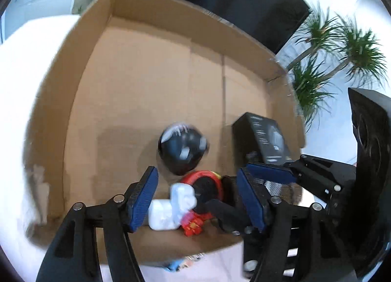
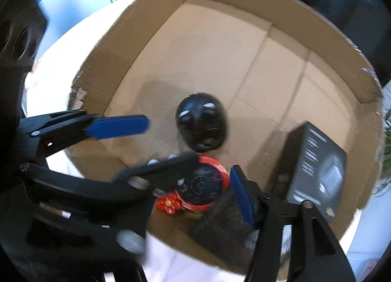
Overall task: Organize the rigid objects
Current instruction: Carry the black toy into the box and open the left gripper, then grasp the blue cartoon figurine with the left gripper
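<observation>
An open cardboard box point(image 1: 136, 67) point(image 2: 220, 37) holds a black ball-like object point(image 1: 182, 151) point(image 2: 201, 122), a black carton point(image 1: 264, 138) point(image 2: 315, 167), a red-rimmed round disc point(image 1: 207, 184) point(image 2: 202, 184) and a white object point(image 1: 172, 208). My left gripper point(image 1: 198, 199) is open over the box's near edge, with the white object and the disc between its fingers, gripping nothing. My right gripper point(image 2: 212, 179) is open above the disc; it also shows at the right of the left wrist view point(image 1: 268, 174). Both views are motion-blurred.
The box sits on a white surface point(image 1: 22, 86) point(image 2: 63, 45). A dark screen point(image 1: 232, 1) and potted plants point(image 1: 337, 47) stand behind. A black speaker-like object point(image 1: 369, 140) point(image 2: 17, 37) stands beside the box. A dark mesh item point(image 2: 220, 221) lies by the near wall.
</observation>
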{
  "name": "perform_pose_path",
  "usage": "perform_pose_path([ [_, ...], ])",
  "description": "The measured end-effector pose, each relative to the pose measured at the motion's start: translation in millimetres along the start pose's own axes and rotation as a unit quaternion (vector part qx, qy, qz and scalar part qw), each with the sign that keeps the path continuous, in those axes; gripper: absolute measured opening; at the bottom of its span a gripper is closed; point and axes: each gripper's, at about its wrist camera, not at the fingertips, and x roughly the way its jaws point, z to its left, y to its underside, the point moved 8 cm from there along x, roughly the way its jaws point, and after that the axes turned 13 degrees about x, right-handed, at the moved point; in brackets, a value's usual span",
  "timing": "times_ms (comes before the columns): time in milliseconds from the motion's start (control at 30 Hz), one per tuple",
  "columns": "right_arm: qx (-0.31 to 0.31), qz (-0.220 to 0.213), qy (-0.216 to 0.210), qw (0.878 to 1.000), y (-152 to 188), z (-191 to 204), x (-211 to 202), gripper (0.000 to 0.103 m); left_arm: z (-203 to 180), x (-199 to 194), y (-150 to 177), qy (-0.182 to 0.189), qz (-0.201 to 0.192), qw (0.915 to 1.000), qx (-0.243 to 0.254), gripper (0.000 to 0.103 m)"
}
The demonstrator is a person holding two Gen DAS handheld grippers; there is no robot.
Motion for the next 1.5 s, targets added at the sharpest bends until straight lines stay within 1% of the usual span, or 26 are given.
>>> perform_pose_path([
  [100,0.006,-0.01,-0.006,1.0,17.0,-8.9,-24.5,0.065,-18.1,-15.5,11.4,0.025,-0.006,0.9997,0.005,0.07],
  [133,0.007,-0.012,-0.006,1.0,25.7,-11.8,-32.0,0.065,-21.0,-20.0,15.0,0.026,-0.005,0.9996,0.008,0.07],
  [267,-0.008,-0.009,-0.005,1.0,58.8,-19.2,-49.6,0.069,-38.5,-30.8,43.6,-0.01,-0.006,0.9989,0.045,0.072],
  [333,-0.021,-0.007,-0.001,1.0,68.0,-18.8,-49.2,0.07,-44.8,-30.0,58.4,-0.018,-0.006,0.9981,0.058,0.073],
  [367,-0.028,-0.003,0.003,1.0,81.1,-19.6,-48.3,0.07,-47.7,-28.3,68.8,-0.024,-0.003,0.9978,0.062,0.073],
  [400,-0.03,0.0,0.003,1.0,86.2,-10.0,-51.6,0.07,-48.4,-26.4,78.1,-0.032,-0.002,0.9976,0.061,0.073],
  [467,-0.033,0.008,0.0,0.999,105.4,-11.4,-45.7,0.07,-48.5,-19.0,93.9,-0.046,0.002,0.9972,0.059,0.073],
  [533,-0.032,0.009,-0.004,0.999,118.0,-16.1,-35.0,0.07,-47.5,-7.2,112.0,-0.05,0.013,0.9968,0.06,0.073],
  [600,-0.026,0.015,-0.026,0.999,134.0,-19.4,-19.6,0.07,-42.5,5.6,124.0,-0.065,0.014,0.9964,0.054,0.073],
  [667,-0.02,0.016,-0.042,0.999,145.2,-21.0,-9.2,0.07,-35.3,13.7,132.1,-0.086,0.009,0.9953,0.045,0.073],
  [700,-0.016,0.014,-0.043,0.999,148.2,-22.7,-4.5,0.07,-32.5,18.3,134.9,-0.094,0.008,0.9946,0.043,0.073],
  [767,-0.012,0.013,-0.05,0.999,155.7,-24.5,7.0,0.07,-28.7,28.0,136.6,-0.1,0.007,0.9941,0.042,0.073],
  [800,-0.012,0.012,-0.056,0.998,157.8,-23.7,10.5,0.07,-25.1,34.5,136.5,-0.104,0.005,0.994,0.033,0.073],
  [900,-0.008,0.003,-0.065,0.998,159.9,-20.1,20.0,0.07,-16.7,50.4,134.6,-0.099,0.005,0.9949,0.017,0.073],
  [967,-0.002,-0.01,-0.067,0.998,158.4,-17.6,24.5,0.07,-12.9,56.3,131.8,-0.1,-0.004,0.9948,0.018,0.072],
  [1000,0.0,-0.014,-0.066,0.998,158.7,-17.5,26.0,0.07,-12.0,57.6,131.1,-0.101,-0.005,0.9947,0.019,0.063],
  [1133,0.003,-0.041,-0.077,0.996,158.1,-11.0,30.6,0.07,-13.1,56.7,135.0,-0.102,-0.004,0.9945,0.024,0.062],
  [1200,0.002,-0.052,-0.076,0.996,159.1,-8.3,32.8,0.071,-20.0,56.3,138.5,-0.086,0.006,0.9958,0.03,0.062],
  [1267,-0.004,-0.067,-0.071,0.995,160.1,-5.9,32.6,0.076,-30.2,53.7,146.5,-0.07,0.017,0.9964,0.044,0.062],
  [1300,-0.006,-0.069,-0.072,0.995,161.6,-4.0,33.7,0.078,-37.3,51.2,153.1,-0.055,0.022,0.9971,0.048,0.062],
  [1367,-0.015,-0.078,-0.068,0.995,164.0,0.7,33.7,0.079,-43.6,43.7,160.5,-0.036,0.023,0.9984,0.036,0.062],
  [1433,-0.032,-0.082,-0.074,0.993,168.0,10.7,34.1,0.079,-49.8,40.6,166.7,-0.027,0.025,0.9989,0.028,0.062],
  [1500,-0.045,-0.086,-0.072,0.993,171.4,19.6,33.6,0.079,-55.5,39.2,171.2,-0.03,0.024,0.9985,0.04,0.062],
])
